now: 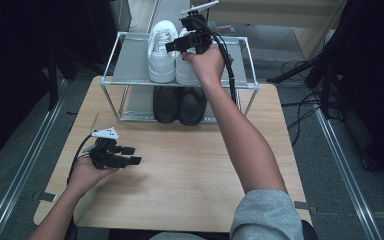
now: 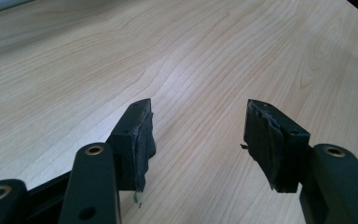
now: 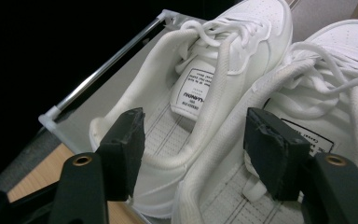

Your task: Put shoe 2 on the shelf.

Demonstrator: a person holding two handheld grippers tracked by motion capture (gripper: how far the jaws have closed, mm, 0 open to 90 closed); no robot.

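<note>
white sneakers [image 3: 223, 93] under open right claw [image 3: 193, 140]

bare table [image 1: 190, 170] front, rack [image 1: 111, 60] (full) behind

Right gripper [image 3: 193, 154]: two black padded jaws standing apart, straddling the adjoining collar edges of a pair of white lace-up sneakers, pads clear of both. Left white perforated-toe sneaker [image 3: 223, 60] and right white sneaker [image 3: 335, 88]: side by side, touching, printed tongue labels visible. Support: grey metal-framed shelf [image 3: 98, 88], its corner over a light wooden table [image 3: 32, 179].
</note>
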